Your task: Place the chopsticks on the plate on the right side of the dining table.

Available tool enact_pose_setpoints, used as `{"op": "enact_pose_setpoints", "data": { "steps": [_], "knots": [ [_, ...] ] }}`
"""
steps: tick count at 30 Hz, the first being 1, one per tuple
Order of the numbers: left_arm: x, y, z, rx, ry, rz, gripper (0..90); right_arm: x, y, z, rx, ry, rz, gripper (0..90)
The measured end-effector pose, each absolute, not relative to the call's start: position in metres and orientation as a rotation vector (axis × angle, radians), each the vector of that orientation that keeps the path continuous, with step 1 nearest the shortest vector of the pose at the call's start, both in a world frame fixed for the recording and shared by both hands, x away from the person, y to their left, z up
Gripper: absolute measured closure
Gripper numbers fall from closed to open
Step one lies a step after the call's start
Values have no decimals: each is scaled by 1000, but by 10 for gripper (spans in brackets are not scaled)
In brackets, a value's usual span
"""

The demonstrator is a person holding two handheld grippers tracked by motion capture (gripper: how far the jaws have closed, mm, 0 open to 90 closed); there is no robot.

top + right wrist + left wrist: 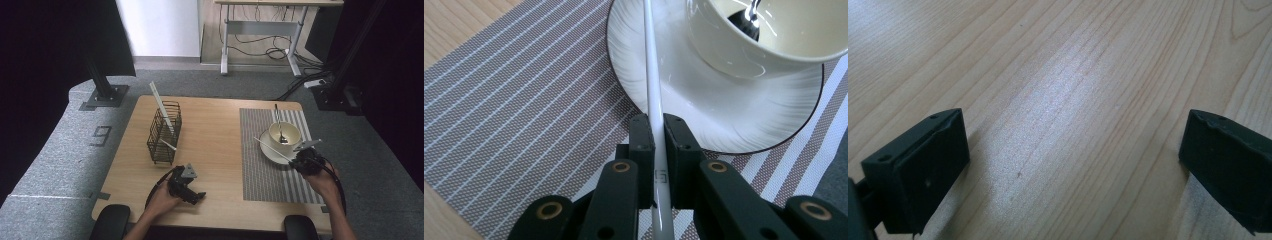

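Note:
My right gripper (658, 135) is shut on a thin white stick (651, 75). The stick points forward over the rim of a white saucer (664, 90), beside the cream cup (744, 45) that holds a metal spoon (749, 17). From above, the right gripper (301, 161) sits at the saucer's (270, 148) near right edge, and the stick (272, 149) slants up to the left. My left gripper (198, 196) rests low over the bare wood near the front edge. Its jaws (1073, 155) stand wide open with nothing between them.
A black wire basket (164, 134) stands at the table's left, with a long white stick (161, 102) and a shorter one (168, 145) in it. A striped placemat (265, 177) lies under the saucer. Grey carpet surrounds the table (210, 130).

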State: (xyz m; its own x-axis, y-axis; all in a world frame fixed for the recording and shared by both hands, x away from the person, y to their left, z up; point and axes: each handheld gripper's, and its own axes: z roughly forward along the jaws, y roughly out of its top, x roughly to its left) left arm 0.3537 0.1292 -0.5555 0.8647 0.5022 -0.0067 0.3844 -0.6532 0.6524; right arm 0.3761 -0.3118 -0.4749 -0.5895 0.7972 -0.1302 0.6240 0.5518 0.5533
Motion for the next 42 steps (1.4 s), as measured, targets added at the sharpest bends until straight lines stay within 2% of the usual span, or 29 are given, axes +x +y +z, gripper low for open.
{"op": "enact_pose_setpoints", "data": {
  "steps": [32,42],
  "knots": [
    [354,129,-556,2359,639,228,0,411,-338,-497,1220,2491,520,786],
    [354,128,-556,2356,641,228,0,413,-343,-498,1247,2456,508,725]
  ]
}}
